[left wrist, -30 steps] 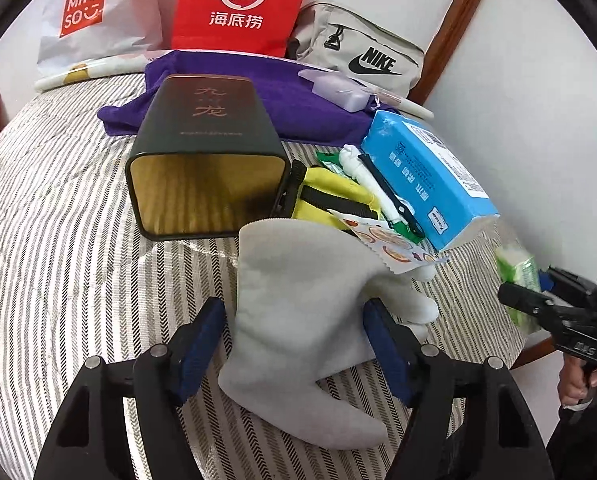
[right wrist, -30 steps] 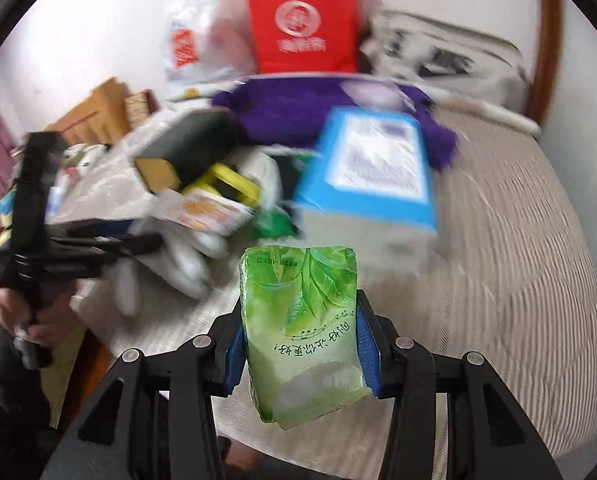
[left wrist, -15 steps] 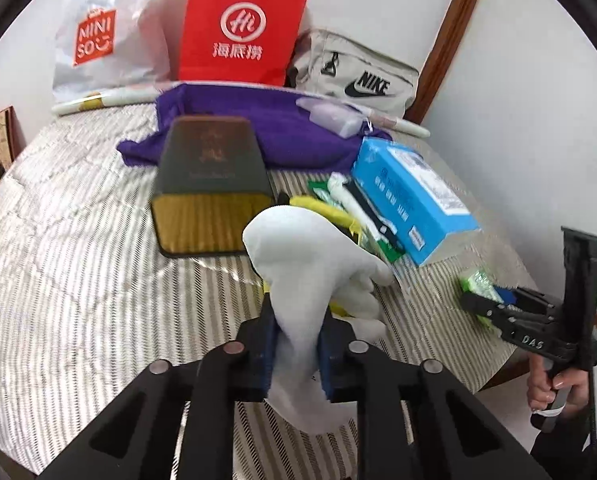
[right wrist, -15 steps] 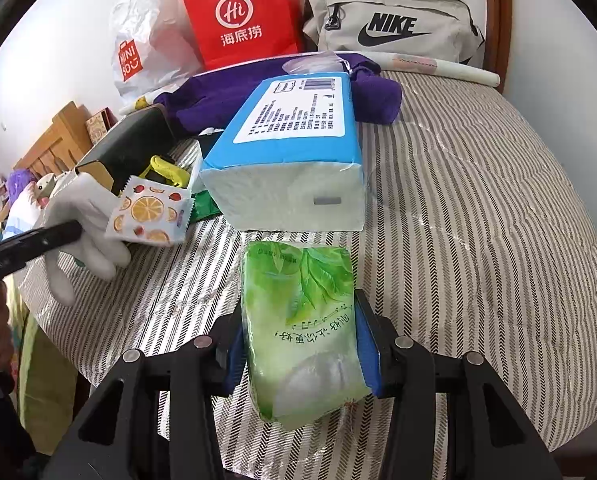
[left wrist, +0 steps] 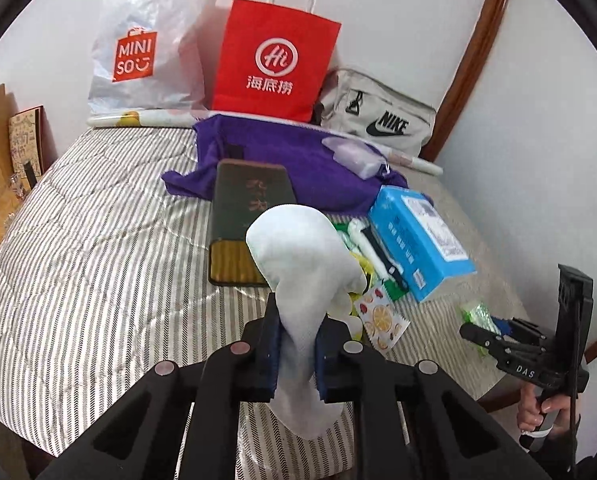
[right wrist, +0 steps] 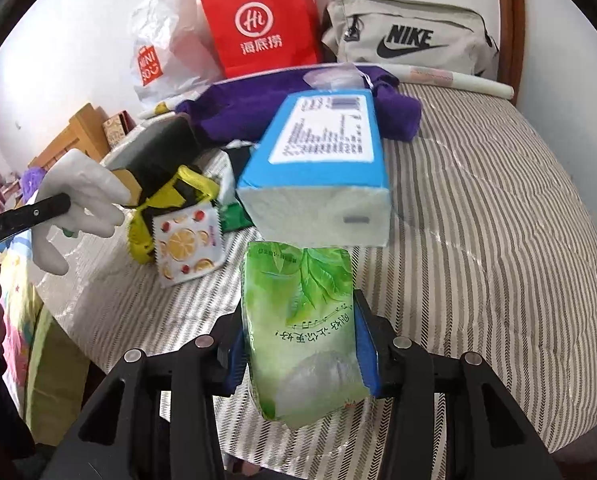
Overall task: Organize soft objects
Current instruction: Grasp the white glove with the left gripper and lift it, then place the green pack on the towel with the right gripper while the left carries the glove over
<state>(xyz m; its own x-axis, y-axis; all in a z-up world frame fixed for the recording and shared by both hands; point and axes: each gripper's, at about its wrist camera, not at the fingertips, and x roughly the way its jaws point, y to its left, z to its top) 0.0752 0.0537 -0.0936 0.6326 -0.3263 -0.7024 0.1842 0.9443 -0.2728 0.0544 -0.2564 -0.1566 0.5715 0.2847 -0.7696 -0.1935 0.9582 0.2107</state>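
You get soft, even daylight in both views, bright enough to read colours and print clearly. The white wall point(left wrist: 398, 20) is a little washed out, and the striped bedcover point(right wrist: 498, 208) shines pale on the right side of the right wrist view. Shadows are weak; you see only a soft one under the blue tissue pack point(right wrist: 318, 184). Both views are sharp in the middle. The fisheye lens bends the wooden frame point(left wrist: 478, 52) into a curve, and the corners go black. The green packet point(right wrist: 302, 328) very close to the lens looks slightly soft.
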